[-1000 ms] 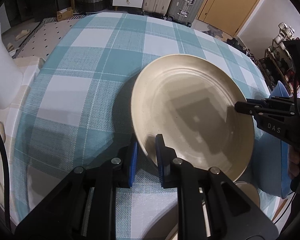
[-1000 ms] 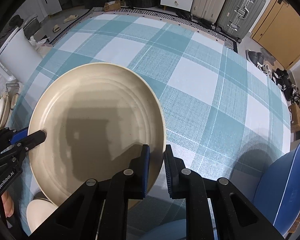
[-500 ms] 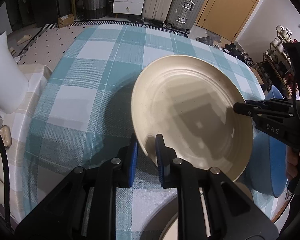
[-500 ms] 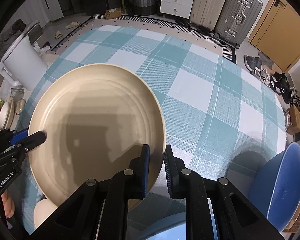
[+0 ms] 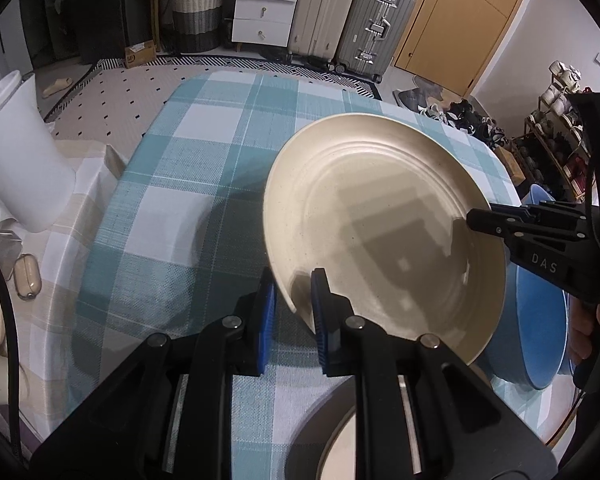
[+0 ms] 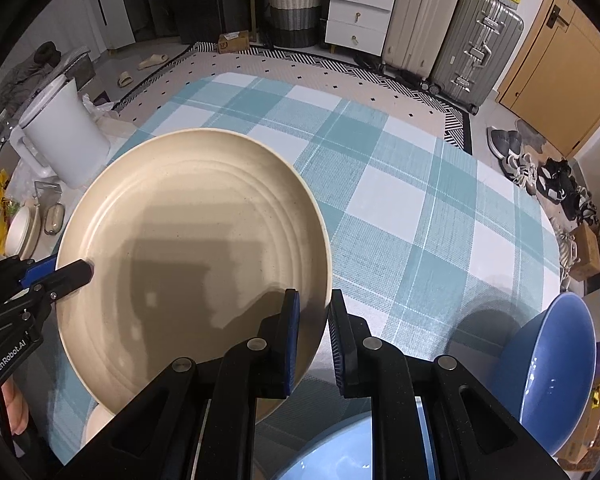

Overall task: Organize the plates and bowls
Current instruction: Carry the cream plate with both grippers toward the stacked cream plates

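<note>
Cream plate [image 5: 384,224], held off the checked tablecloth [image 5: 204,148] by both grippers, tilted slightly. Left gripper [image 5: 293,280] pinching the plate's near-left rim, blue pads [image 5: 267,312] pressed on either face of the edge. Right gripper [image 6: 313,312] clamped the same way on the opposite rim, one finger inside the plate, the other outside. In the left wrist view, right gripper seen from the side at the plate's right edge, black tip lying over the rim. Shadows of both tools falling across the plate's ringed inner surface. Below the plate, toward the table's near edge, another cream dish [image 6: 96,424], only partly visible. Blue bowl [image 6: 548,372] standing tilted at the table's right edge; a second blue vessel [image 6: 332,452] under the right gripper. White jug [image 6: 64,140] off the table's left side.
</note>
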Tool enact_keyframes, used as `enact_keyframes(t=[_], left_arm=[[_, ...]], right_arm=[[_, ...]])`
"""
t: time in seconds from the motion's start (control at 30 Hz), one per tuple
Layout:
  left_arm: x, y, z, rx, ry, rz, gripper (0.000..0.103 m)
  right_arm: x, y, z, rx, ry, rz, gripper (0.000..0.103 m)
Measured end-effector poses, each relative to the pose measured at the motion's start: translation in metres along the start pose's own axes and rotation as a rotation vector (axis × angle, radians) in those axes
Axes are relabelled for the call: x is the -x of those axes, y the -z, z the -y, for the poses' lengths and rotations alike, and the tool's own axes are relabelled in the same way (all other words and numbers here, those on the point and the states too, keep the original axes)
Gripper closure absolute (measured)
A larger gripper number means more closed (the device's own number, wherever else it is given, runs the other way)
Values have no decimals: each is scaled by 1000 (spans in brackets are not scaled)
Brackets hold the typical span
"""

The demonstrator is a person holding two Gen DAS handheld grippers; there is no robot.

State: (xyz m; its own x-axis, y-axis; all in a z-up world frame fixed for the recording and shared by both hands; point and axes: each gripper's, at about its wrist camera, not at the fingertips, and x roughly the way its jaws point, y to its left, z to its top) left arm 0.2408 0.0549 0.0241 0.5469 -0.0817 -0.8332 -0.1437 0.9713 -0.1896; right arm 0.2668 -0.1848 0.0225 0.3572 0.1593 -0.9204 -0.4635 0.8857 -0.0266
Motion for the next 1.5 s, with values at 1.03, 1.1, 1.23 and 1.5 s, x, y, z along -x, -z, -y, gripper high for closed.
enact_keyframes(t=[1.03, 1.1, 1.23, 1.5], left_arm=[[95, 31, 39, -71, 29, 85, 89], [99, 33, 42, -76, 32, 87, 89], [106, 38, 44, -84, 33, 93, 89], [122, 47, 47, -104, 33, 108, 89]], right_arm=[[81, 45, 0, -42, -1, 108, 88], [85, 50, 0, -45, 0, 110, 88], [90, 57, -2, -46, 4, 114, 88], [103, 74, -6, -55, -1, 134, 88]])
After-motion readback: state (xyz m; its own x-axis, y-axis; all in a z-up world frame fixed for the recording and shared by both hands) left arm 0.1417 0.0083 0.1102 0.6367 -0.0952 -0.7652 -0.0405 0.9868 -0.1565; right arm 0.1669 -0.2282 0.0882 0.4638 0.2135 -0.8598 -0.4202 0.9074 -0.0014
